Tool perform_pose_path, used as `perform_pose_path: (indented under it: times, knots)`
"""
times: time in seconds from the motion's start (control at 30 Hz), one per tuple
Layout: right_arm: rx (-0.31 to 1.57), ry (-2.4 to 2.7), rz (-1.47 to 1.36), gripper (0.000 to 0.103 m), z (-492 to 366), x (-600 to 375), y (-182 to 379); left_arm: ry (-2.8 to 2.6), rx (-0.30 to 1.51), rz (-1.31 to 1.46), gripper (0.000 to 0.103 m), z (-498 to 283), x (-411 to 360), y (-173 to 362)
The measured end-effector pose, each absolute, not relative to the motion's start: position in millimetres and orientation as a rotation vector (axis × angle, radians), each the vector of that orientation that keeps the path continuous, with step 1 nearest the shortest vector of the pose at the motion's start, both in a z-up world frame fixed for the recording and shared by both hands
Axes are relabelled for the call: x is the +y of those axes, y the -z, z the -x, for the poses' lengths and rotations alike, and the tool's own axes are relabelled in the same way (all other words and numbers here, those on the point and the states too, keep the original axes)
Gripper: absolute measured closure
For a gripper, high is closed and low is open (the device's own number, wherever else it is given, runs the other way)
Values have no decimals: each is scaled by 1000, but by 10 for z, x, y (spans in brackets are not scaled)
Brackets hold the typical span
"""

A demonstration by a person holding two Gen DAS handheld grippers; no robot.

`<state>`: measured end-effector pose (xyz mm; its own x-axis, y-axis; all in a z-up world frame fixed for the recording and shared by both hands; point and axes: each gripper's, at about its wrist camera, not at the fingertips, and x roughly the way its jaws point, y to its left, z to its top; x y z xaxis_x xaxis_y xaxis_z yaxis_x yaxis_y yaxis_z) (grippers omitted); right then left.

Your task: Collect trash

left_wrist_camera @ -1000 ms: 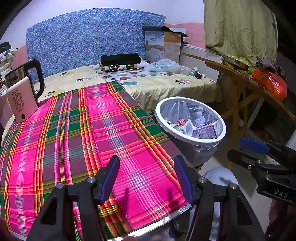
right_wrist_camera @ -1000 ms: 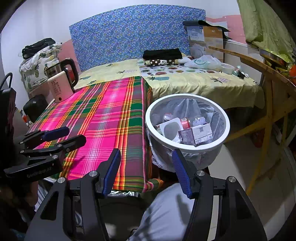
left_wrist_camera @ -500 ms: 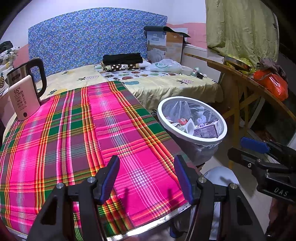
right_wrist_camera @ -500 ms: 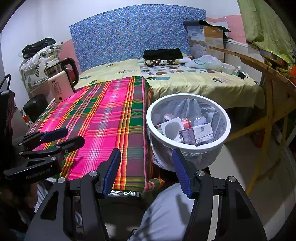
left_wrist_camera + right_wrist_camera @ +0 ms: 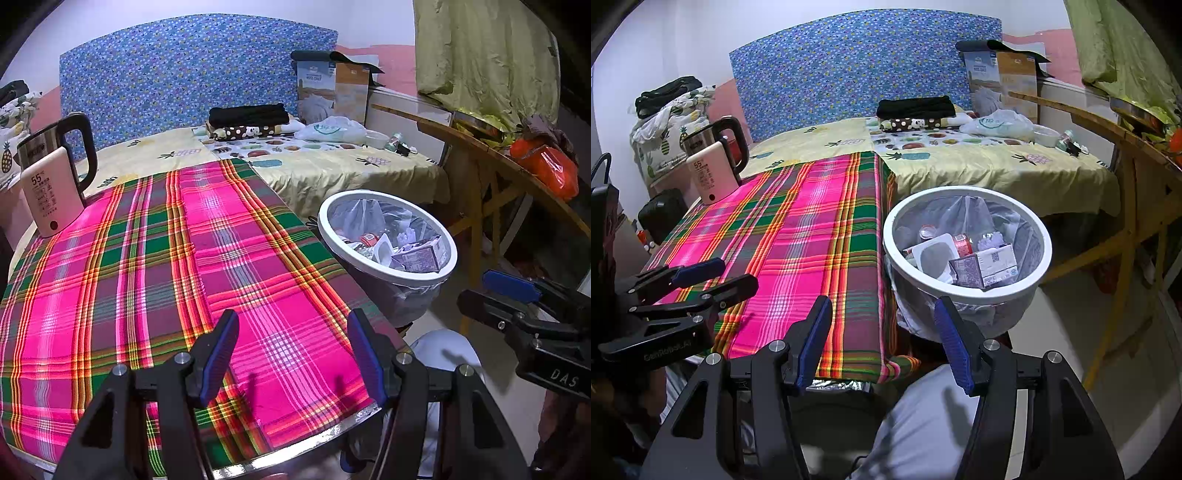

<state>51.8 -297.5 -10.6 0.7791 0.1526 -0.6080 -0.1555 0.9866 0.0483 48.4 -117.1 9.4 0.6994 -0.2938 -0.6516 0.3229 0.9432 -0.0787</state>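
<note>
A white-rimmed trash bin [image 5: 439, 275] [image 5: 960, 291] lined with a clear bag stands right of the table, holding a small carton [image 5: 984, 266], a white tray, a red can and other scraps. My left gripper [image 5: 291, 350] hangs open over the near edge of the pink plaid tablecloth [image 5: 147, 266], with nothing between its fingers. My right gripper [image 5: 882, 338] is open and empty too, above the table's near right corner and just short of the bin. Each gripper shows at the edge of the other's view. No loose trash shows on the cloth.
A cream electric kettle [image 5: 51, 181] [image 5: 713, 166] stands at the table's far left. Behind lies a bed [image 5: 997, 166] with folded clothes, a plastic bag and a bowl. A wooden table [image 5: 498, 158] with an orange bag is at the right. A person's light-clad knee [image 5: 923, 424] is below.
The left wrist view has shifted slightly, so the kettle and bin sit a little further right. The right gripper and the bin's contents look unchanged.
</note>
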Motion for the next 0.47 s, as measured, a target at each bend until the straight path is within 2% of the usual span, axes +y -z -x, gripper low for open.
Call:
perform_pose_path:
  times: [0.47]
  knots:
    - [655, -165, 2, 44, -516, -2964, 103, 340, 725, -40, 40, -466, -1201, -80]
